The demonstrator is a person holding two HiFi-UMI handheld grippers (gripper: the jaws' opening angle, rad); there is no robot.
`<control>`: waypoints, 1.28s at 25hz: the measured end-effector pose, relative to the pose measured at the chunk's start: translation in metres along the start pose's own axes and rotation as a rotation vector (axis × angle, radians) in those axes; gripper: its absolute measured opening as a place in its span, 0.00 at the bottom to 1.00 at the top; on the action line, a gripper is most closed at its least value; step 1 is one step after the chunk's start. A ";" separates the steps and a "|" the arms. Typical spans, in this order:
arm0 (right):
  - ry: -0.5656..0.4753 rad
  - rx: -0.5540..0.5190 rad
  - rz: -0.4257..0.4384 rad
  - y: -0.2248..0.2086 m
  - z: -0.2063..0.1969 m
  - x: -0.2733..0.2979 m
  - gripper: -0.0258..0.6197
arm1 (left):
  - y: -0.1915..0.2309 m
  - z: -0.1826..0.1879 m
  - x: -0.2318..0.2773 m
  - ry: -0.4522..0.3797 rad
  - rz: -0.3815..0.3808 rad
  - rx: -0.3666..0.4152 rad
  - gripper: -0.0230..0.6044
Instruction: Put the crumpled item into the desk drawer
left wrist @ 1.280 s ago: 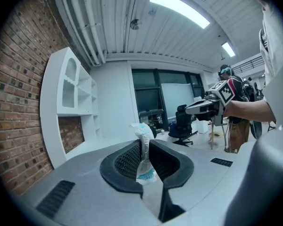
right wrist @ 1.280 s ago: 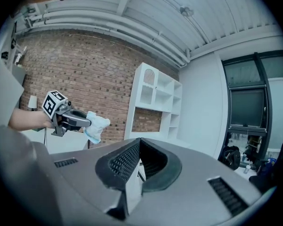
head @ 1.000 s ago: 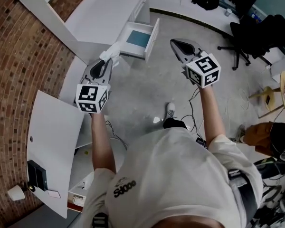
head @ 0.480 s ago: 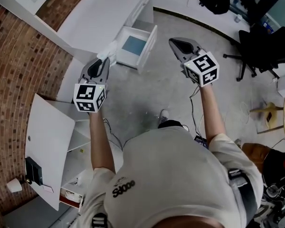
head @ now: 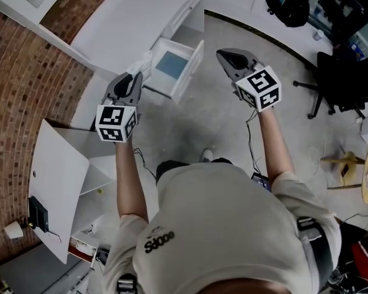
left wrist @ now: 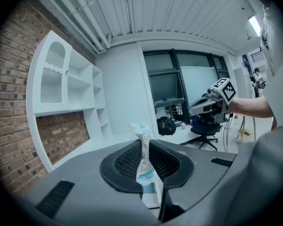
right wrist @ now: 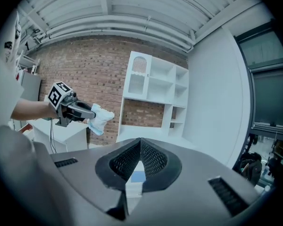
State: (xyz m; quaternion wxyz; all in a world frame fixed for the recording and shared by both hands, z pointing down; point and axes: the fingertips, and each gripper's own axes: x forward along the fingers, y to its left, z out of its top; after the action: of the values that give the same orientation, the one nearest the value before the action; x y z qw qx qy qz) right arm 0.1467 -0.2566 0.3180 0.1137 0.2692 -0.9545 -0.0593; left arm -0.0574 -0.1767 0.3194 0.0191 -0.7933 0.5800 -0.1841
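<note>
The crumpled item (head: pixel 141 63), a white wad with pale blue print, sticks out of my left gripper (head: pixel 137 75), which is shut on it. In the left gripper view the crumpled item (left wrist: pixel 144 157) stands pinched between the dark ribbed pads of the left gripper (left wrist: pixel 144 144). The white desk drawer (head: pixel 185 72) is pulled open with a blue bottom, just right of the item and further away. My right gripper (head: pixel 221 54) hovers over the floor right of the drawer, shut and empty. The right gripper view shows the right gripper (right wrist: pixel 140 141) and, across from it, the left gripper (right wrist: pixel 88 114) holding the item (right wrist: pixel 100 118).
A white desk (head: pixel 129 23) runs along the brick wall (head: pixel 24 84). A white cabinet door (head: pixel 61 182) hangs open at the lower left. A black office chair (head: pixel 346 78) stands at the right. Cables (head: pixel 251 133) lie on the concrete floor. White shelves (right wrist: pixel 153 95) stand against the brick wall.
The person has stepped forward, so the open drawer now lies closer to the left gripper and the item. Both grippers keep their pose and their grip.
</note>
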 end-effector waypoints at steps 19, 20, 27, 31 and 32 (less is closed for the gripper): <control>0.084 0.047 -0.055 -0.079 -0.038 0.119 0.03 | 0.083 -0.045 0.165 0.091 -0.118 0.007 0.13; 0.088 0.059 -0.061 -0.086 -0.041 0.128 0.03 | 0.088 -0.050 0.179 0.105 -0.132 0.009 0.12; 0.128 0.158 -0.118 -0.126 -0.076 0.191 0.03 | 0.104 -0.098 0.273 0.184 -0.286 -0.030 0.12; 0.143 0.235 -0.159 -0.148 -0.102 0.218 0.03 | 0.101 -0.138 0.323 0.239 -0.369 -0.059 0.13; 0.155 0.248 -0.166 -0.153 -0.110 0.225 0.03 | 0.099 -0.148 0.335 0.255 -0.392 -0.065 0.13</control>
State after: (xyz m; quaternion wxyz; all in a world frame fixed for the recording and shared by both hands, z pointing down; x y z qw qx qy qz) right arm 0.0642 -0.5110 0.4395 0.1478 0.3627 -0.9174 0.0707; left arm -0.1074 -0.4927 0.5240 -0.1162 -0.8613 0.4182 -0.2642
